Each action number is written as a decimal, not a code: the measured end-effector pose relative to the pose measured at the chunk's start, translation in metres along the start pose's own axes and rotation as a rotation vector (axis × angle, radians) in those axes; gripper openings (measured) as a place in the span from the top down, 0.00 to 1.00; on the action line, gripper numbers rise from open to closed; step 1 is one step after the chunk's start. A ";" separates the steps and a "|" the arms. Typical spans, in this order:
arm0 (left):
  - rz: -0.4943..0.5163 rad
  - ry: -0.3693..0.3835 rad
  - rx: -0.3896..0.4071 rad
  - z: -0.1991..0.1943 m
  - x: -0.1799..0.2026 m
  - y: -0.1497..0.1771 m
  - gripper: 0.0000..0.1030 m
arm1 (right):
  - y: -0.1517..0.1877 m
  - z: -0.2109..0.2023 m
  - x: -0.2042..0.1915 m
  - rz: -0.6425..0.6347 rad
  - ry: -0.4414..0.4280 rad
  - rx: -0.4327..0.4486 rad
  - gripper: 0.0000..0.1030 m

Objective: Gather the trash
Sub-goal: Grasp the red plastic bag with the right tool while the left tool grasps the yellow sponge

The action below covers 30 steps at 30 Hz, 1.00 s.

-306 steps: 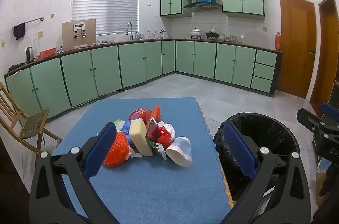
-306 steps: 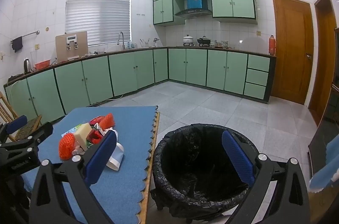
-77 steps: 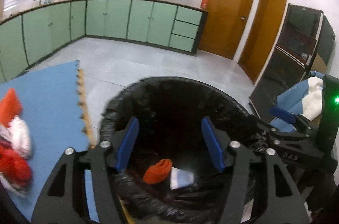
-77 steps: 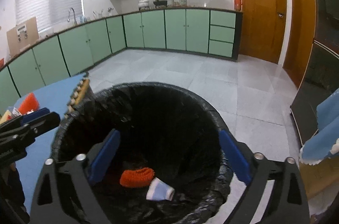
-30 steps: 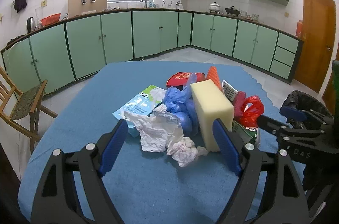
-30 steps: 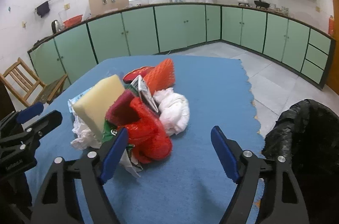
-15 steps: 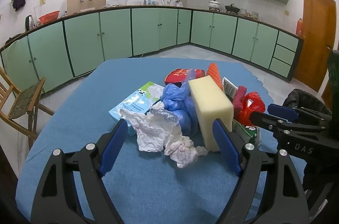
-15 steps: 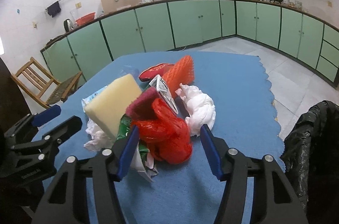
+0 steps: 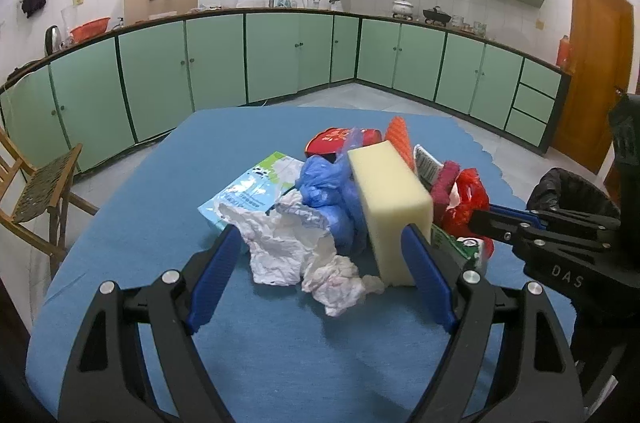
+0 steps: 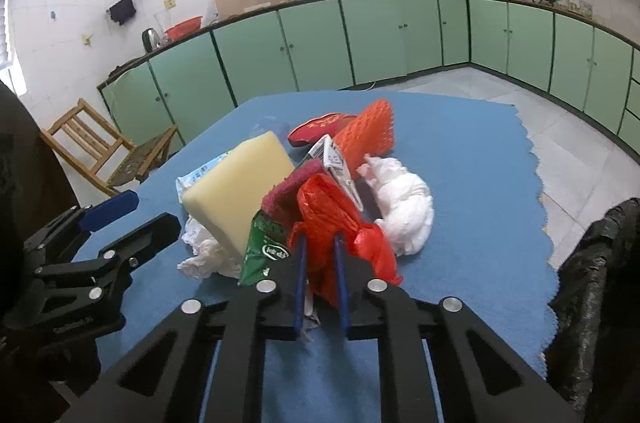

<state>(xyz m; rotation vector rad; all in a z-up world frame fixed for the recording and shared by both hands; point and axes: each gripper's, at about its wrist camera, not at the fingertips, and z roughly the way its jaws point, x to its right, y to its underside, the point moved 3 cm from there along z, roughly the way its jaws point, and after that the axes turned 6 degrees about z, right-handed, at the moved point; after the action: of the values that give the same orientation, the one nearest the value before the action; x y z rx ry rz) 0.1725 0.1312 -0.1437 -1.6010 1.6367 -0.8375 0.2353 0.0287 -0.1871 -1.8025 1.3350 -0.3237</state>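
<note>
A heap of trash lies on the blue mat (image 9: pixel 280 343): a yellow sponge block (image 9: pixel 392 199), a blue plastic bag (image 9: pixel 332 191), crumpled white paper (image 9: pixel 288 247), a red plastic bag (image 10: pixel 332 207), a white tissue wad (image 10: pixel 404 207), an orange foam net (image 10: pixel 368 135) and a green packet (image 10: pixel 264 247). My right gripper (image 10: pixel 320 243) is closing, and its narrow jaws pinch the lower part of the red plastic bag. My left gripper (image 9: pixel 322 239) stands open just in front of the white paper, its right finger beside the sponge block, gripping nothing.
A black-lined trash bin (image 10: pixel 592 283) stands off the mat's right edge. A wooden chair (image 9: pixel 40 191) is at the left. Green cabinets line the far walls. The right gripper (image 9: pixel 492 215) reaches in from the right in the left wrist view.
The right gripper's jaws came together from wide apart and now clamp the red plastic bag, and its view tipped toward the heap. The left gripper has kept still.
</note>
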 end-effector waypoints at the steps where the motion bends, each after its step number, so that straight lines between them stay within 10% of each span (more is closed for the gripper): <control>1: -0.001 0.004 0.002 -0.001 0.002 0.000 0.23 | 0.000 -0.004 0.002 0.008 0.003 0.006 0.90; 23: 0.067 0.071 0.016 0.022 0.071 -0.014 0.24 | -0.002 -0.052 0.045 0.079 0.101 0.080 0.90; 30: 0.066 0.040 -0.014 0.038 0.074 -0.011 0.56 | 0.001 -0.051 0.049 0.096 0.104 0.076 0.90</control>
<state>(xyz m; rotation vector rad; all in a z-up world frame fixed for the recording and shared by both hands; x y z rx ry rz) 0.2095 0.0578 -0.1583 -1.5403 1.7168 -0.8307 0.2215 -0.0390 -0.1699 -1.6727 1.4570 -0.4158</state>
